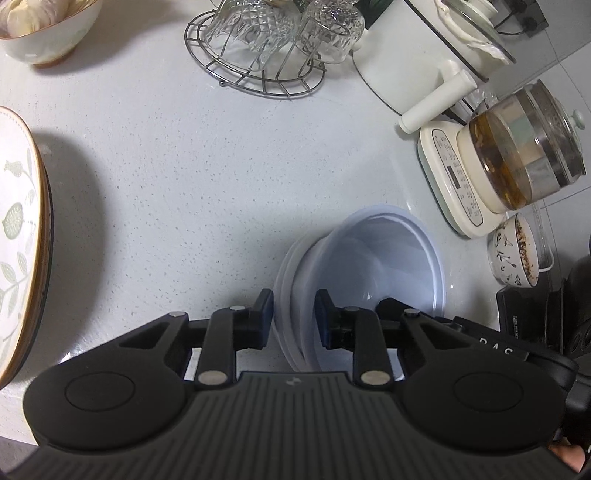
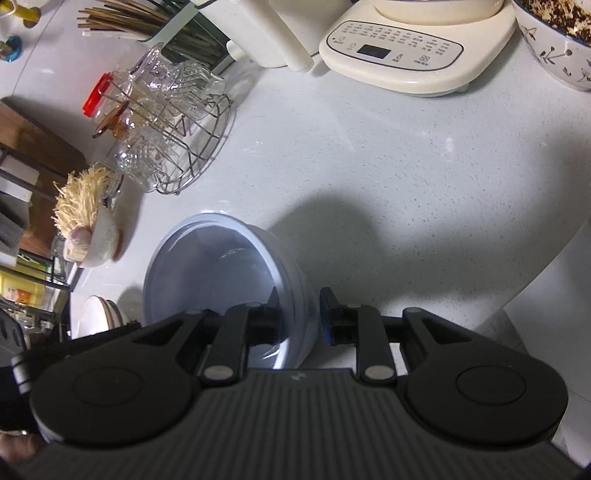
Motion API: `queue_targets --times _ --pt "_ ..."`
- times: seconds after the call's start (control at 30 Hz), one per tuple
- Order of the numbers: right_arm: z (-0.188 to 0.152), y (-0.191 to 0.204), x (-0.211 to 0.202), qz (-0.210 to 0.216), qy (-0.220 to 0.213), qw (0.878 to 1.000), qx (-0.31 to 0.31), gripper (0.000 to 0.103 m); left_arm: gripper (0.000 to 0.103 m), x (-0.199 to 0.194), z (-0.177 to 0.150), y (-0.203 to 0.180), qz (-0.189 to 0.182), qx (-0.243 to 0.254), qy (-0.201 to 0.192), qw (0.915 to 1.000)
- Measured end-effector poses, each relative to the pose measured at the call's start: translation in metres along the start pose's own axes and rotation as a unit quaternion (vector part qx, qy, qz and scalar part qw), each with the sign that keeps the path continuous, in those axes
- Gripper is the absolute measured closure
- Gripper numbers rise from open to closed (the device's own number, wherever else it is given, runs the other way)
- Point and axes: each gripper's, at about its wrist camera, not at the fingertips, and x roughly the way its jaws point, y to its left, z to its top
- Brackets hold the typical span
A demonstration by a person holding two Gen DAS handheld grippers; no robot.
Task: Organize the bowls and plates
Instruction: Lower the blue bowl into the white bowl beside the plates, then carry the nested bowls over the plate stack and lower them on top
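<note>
pale speckled stone counter spreading ahead of the claw, lit from above with soft shadows. grey tiled wall far ahead right. wooden board far left.

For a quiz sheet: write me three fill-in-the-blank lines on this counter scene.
1. Both tongs straddle the rim of the stacked pale-blue ____.
2. The glasses sit on a round ____ rack.
3. The kettle holding brown tea is made of ____.

Missing words: bowls; wire; glass.
</note>
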Motion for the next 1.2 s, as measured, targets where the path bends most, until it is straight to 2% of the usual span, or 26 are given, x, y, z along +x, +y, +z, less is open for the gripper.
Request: queue_targets --times 0.17,0.53,0.87,1.2 --pt "0.0 -0.006 0.002 0.022 0.005 1.0 0.015 0.078 0.076 -0.001 -0.001 0.0 -0.001 -0.005 -0.002 1.0" --pt "-0.011 -0.002 -0.009 0.018 -0.002 1.0 0.004 0.079 0.076 -0.012 -0.009 0.001 -0.007 0.002 0.009 0.9999" --pt "-0.027 0.024 -0.05 0.023 -0.034 0.999 0.001 0.079 0.076 -0.068 -0.015 -0.015 -0.003 0.063 -0.006 0.998" --pt "-0.043 0.052 -0.09 0.033 -0.073 0.997 -0.01 0.079 0.076 -0.123 -0.019 -0.019 -0.02 0.083 -0.024 0.996"
